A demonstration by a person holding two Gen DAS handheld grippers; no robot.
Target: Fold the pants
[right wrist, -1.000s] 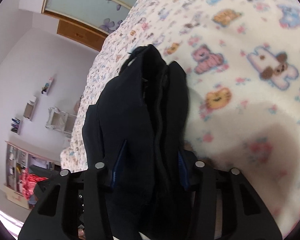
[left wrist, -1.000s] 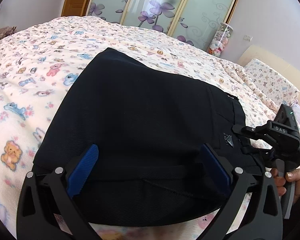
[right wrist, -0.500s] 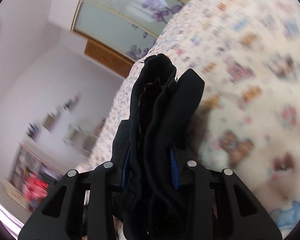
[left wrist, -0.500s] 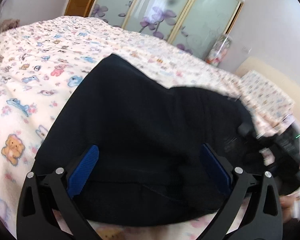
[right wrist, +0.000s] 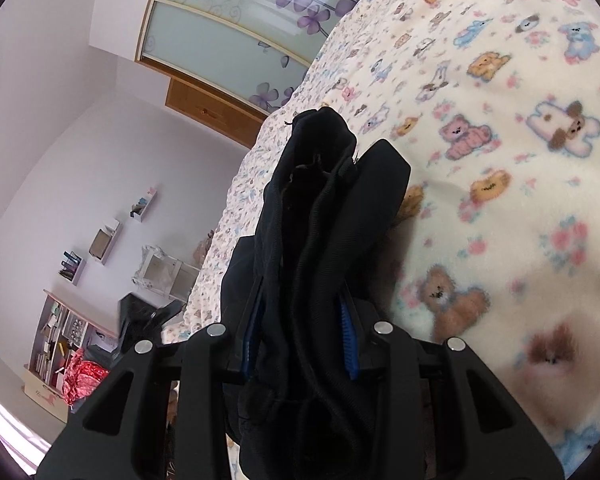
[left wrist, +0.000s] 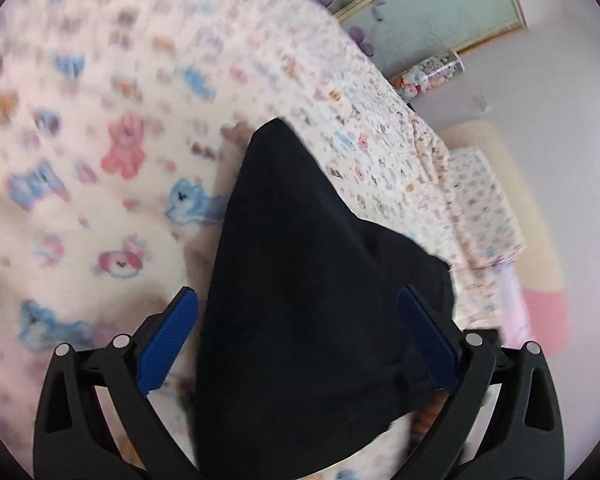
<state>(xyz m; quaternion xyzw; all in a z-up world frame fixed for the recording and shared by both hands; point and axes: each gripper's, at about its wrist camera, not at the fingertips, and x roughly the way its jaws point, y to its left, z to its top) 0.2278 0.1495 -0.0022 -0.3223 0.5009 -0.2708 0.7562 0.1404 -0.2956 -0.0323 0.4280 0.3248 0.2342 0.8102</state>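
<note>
The black pants (left wrist: 300, 280) are folded into a thick bundle and lifted off the bed. In the left wrist view they hang between the wide-open blue pads of my left gripper (left wrist: 300, 316), which does not clamp them. In the right wrist view my right gripper (right wrist: 300, 328) is shut on the stacked layers of the pants (right wrist: 320, 208), which stick up past its fingers above the bedspread.
The bed is covered by a cream bedspread with a bear print (right wrist: 520, 160) (left wrist: 100, 160). Pillows (left wrist: 480, 200) lie at the head. A sliding wardrobe with purple flowers (right wrist: 240, 32) stands behind. Shelves and clutter (right wrist: 68, 340) stand along the far wall.
The right gripper closed on the folded pants and lifted them off the bed. The left gripper swung and the pants now hang as a narrow bundle between its open fingers.
</note>
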